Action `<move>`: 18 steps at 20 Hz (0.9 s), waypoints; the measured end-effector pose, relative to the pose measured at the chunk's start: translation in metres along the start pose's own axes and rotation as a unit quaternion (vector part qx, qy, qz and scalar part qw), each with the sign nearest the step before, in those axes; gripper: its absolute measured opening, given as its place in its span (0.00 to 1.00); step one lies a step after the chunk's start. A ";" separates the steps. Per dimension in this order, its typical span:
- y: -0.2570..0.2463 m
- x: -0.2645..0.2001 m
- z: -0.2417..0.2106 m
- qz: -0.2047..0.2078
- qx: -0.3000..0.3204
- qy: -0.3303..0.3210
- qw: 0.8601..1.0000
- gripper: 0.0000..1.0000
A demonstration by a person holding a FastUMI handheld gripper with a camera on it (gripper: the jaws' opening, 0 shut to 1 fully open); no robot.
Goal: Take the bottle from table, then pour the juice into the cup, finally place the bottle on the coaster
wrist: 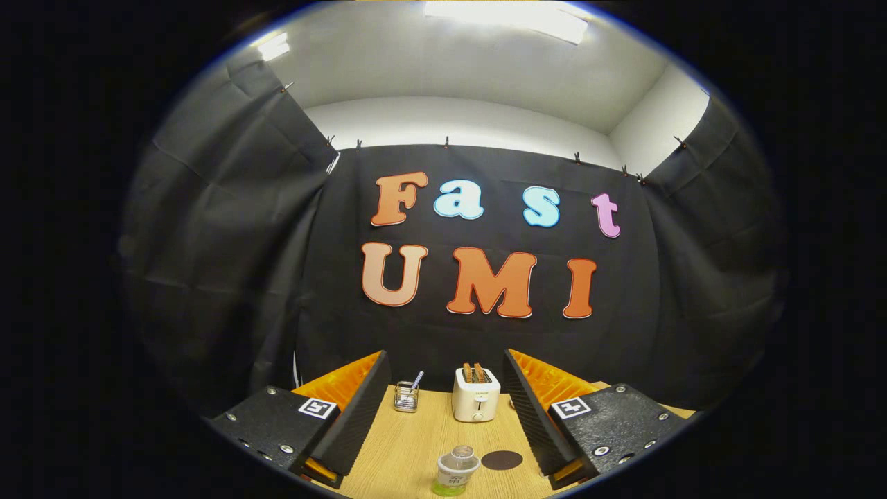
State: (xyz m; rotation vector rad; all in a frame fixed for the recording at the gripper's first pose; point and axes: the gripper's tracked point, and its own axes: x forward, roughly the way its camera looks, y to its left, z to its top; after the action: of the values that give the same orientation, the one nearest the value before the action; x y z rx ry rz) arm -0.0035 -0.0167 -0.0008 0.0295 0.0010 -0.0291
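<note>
A small clear bottle (455, 471) with a green-tinted base and a pale label stands on the wooden table (416, 443), close in, between my two fingers and low in front of them. A round dark coaster (502, 459) lies flat on the table just right of the bottle, near my right finger. My gripper (443, 388) is open, its fingers spread wide with nothing between the tips. It hangs above the table, short of the bottle.
A white toaster (475, 395) with two slices of toast stands at the back of the table by the cloth wall. Left of it is a small wire holder (406, 397) with a straw-like stick in it.
</note>
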 end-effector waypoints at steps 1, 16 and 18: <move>0.000 0.000 0.000 -0.001 0.000 0.000 1.000 0.97; -0.009 0.001 -0.040 -0.035 -0.018 0.004 0.999 0.97; -0.009 0.001 -0.061 -0.037 -0.015 0.012 0.999 0.97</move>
State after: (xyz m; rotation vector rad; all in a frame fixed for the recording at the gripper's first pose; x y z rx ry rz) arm -0.0026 -0.0241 -0.0620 -0.0001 0.0260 -0.1029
